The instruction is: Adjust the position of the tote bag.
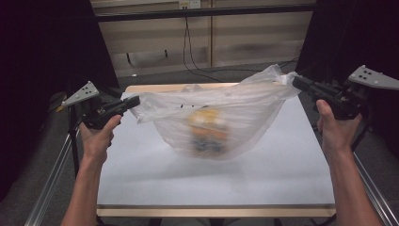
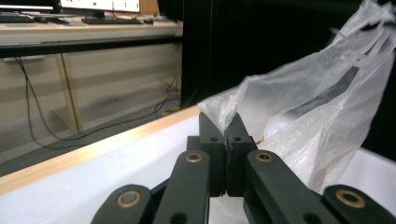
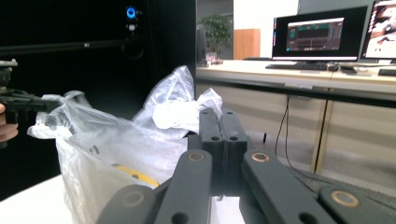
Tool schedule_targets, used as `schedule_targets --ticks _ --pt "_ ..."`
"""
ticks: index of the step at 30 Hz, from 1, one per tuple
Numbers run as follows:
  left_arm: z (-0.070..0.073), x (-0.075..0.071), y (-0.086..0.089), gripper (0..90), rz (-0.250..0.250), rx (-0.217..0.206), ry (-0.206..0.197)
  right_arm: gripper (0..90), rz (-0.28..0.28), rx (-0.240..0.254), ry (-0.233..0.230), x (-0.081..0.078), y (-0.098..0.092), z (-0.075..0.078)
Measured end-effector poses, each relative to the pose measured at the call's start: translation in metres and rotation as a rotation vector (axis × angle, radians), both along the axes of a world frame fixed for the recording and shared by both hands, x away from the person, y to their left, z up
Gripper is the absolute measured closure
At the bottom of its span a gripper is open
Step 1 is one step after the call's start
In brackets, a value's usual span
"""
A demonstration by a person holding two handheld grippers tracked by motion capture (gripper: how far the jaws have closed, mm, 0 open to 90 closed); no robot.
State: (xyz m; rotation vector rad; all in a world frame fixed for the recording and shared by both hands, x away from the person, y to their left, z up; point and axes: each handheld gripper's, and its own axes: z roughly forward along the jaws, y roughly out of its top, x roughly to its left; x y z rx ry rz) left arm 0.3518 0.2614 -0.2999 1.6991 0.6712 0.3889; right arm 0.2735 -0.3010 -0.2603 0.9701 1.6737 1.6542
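High view: a translucent plastic bag (image 1: 214, 120) hangs stretched between the two grippers above the white table (image 1: 211, 179). The left gripper (image 1: 134, 101) is clamped on the bag's left edge; the right gripper (image 1: 297, 82) is clamped on its right edge, which sits higher. Inside the bag, a blurred yellow-and-dark object (image 1: 207, 129) rests at the sagging bottom; its identity cannot be determined.

Left gripper view: the left gripper (image 2: 226, 133) has its jaws pressed together on a pinched fold of the plastic bag (image 2: 317, 102), which spreads up and to the right.

Right gripper view: the right gripper (image 3: 219, 123) has its jaws together on crumpled film of the plastic bag (image 3: 121, 135). A yellow part of the contents (image 3: 135, 176) shows through the bag wall. The left gripper (image 3: 46, 105) grips the far edge.
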Motion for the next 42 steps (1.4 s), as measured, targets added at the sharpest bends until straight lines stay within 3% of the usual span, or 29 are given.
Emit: schedule_targets --ticks 6,10,12,17,20,29,42 --pt "-0.013 0.004 -0.008 89.4 -0.03 0.014 0.007 90.0 0.009 -0.032 0.025 0.003 0.007 -0.009" --pt "-0.029 0.005 -0.006 89.4 -0.041 -0.005 0.043 90.0 0.006 -0.055 0.052 0.004 0.009 -0.021" --pt "-0.033 0.007 -0.007 89.4 -0.021 0.046 0.063 90.0 0.006 -0.053 0.067 0.005 0.009 -0.03" --pt "-0.038 0.01 -0.006 89.4 -0.032 0.057 0.084 90.0 -0.004 -0.041 0.096 0.005 0.006 -0.048" --pt "-0.043 0.01 -0.007 89.4 -0.026 0.098 0.095 90.0 -0.006 -0.049 0.109 0.005 0.006 -0.056" --pt "-0.056 0.014 -0.01 89.4 -0.053 0.129 0.133 90.0 -0.006 -0.046 0.144 0.008 0.007 -0.076" --pt "-0.078 0.024 -0.013 89.3 -0.053 0.175 0.195 90.0 -0.029 -0.093 0.219 0.017 0.007 -0.101"
